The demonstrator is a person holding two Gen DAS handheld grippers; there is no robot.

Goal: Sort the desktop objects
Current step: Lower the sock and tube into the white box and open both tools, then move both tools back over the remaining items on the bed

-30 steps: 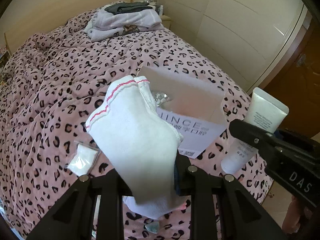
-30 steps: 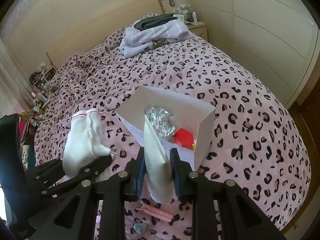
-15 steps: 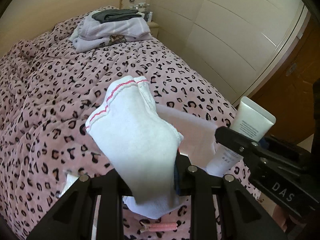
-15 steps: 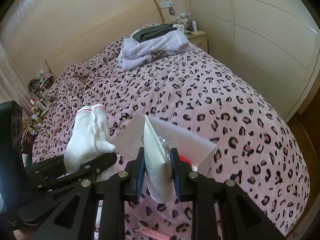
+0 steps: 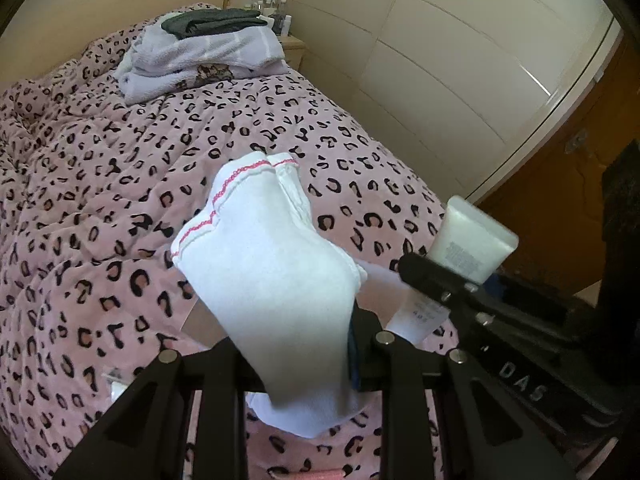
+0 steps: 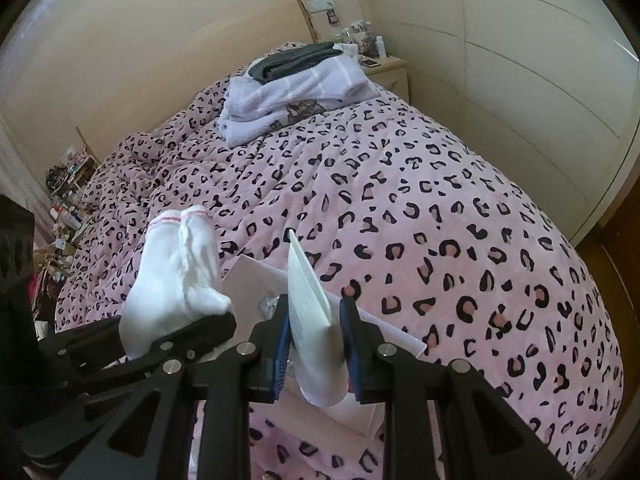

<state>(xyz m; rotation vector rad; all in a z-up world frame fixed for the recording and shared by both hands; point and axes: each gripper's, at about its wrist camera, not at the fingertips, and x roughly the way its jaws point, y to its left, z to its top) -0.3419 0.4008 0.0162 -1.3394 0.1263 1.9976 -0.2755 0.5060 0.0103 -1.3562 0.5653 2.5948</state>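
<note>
Left gripper [image 5: 296, 360] clamped on white pink-trimmed folded socks [image 5: 264, 280]; right gripper [image 6: 316, 344] clamped on white plastic squeeze tube [image 6: 312, 320]; both above white cardboard box [image 6: 256, 280] on pink leopard-print bedspread [image 6: 440, 220].

A pair of white socks [image 5: 264, 280] with pink-stitched cuffs is being held above the leopard-print bedspread [image 5: 100, 184], cuffs pointing up and away, toes hanging below the grip. A white squeeze tube [image 6: 316, 320] with small printed text is being held just beside them, its flat crimped end raised and its cap end down. A white cardboard box [image 6: 256, 280] is being partly hidden beneath both.
</note>
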